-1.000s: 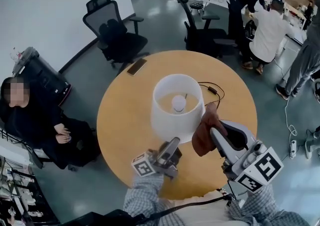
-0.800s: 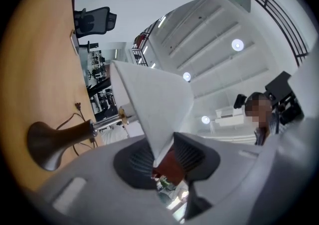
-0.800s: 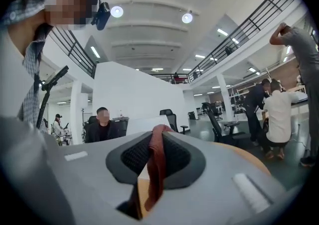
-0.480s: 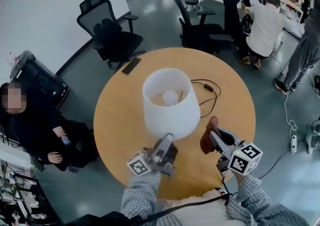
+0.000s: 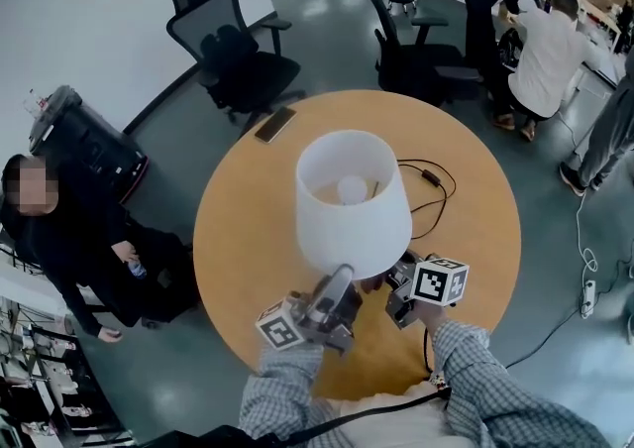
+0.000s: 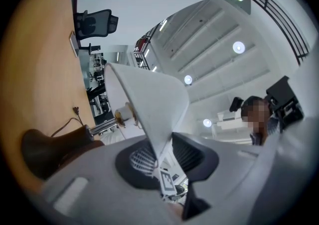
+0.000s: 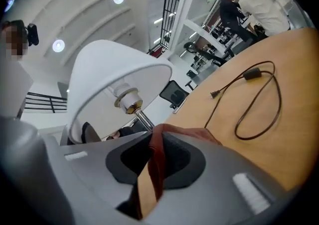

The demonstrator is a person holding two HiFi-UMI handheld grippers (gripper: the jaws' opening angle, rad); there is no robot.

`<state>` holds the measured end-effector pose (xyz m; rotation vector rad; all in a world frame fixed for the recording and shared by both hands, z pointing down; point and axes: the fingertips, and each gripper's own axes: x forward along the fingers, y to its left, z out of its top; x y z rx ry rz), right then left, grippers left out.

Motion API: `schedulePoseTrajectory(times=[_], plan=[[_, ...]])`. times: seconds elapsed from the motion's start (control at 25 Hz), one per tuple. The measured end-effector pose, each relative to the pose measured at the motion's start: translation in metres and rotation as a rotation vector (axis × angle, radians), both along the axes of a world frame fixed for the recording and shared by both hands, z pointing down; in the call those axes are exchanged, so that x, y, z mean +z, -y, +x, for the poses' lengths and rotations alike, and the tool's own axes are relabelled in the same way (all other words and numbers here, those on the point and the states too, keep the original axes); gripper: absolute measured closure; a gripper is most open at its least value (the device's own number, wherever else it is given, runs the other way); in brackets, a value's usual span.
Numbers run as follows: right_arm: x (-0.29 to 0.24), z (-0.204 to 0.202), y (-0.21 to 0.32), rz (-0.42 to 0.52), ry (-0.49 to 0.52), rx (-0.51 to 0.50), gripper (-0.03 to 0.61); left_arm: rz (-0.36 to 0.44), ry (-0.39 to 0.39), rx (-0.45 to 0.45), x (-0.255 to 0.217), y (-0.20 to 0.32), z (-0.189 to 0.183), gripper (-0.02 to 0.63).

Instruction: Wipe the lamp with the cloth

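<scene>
Phone at round table's far-left edge. Left gripper near the near edge, jaws closing, white lamp's lower shade rim pinched between them. Lamp mid-table. Right gripper narrow, clamped on brown cloth, under shade's near rim. Power cord right of lamp.

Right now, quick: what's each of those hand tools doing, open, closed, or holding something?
Left tool: jaws closing on the white lampshade, its rim pinched between them.
Right tool: closed on the brown cloth.
</scene>
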<state>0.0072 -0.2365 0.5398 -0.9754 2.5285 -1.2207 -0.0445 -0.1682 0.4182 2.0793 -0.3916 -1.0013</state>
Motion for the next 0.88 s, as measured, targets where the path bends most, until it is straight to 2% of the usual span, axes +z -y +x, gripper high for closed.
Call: schedulePoseTrajectory(times=[0.08,0.16,0.32,0.44,0.56,0.76,0.88], plan=[[0.004,-0.010,0.009,-0.007,-0.002,0.009,0.523,0.005,-0.001,-0.001,-0.003,0.000,0.000,0.531],[0.023,-0.013,0.011,-0.046,-0.048,0.021,0.523,-0.002,-0.008,-0.015,-0.003,0.001,-0.003,0.531],[0.083,-0.006,0.005,-0.185,-0.227,0.019,0.523,-0.002,-0.001,-0.009,-0.005,0.001,-0.001,0.532],[0.098,0.000,0.005,-0.268,-0.269,0.037,0.523,0.002,0.026,0.009,-0.004,-0.001,0.004,0.532],[0.074,-0.011,0.007,-0.200,-0.177,0.014,0.523,-0.001,0.021,0.011,-0.003,-0.002,0.004,0.532],[0.002,-0.007,0.010,-0.019,0.092,0.053,0.523,-0.009,0.011,0.012,0.001,-0.004,0.003,0.531],[-0.017,-0.005,0.013,0.021,0.137,0.064,0.523,-0.008,0.018,0.016,0.002,-0.006,0.004,0.531]])
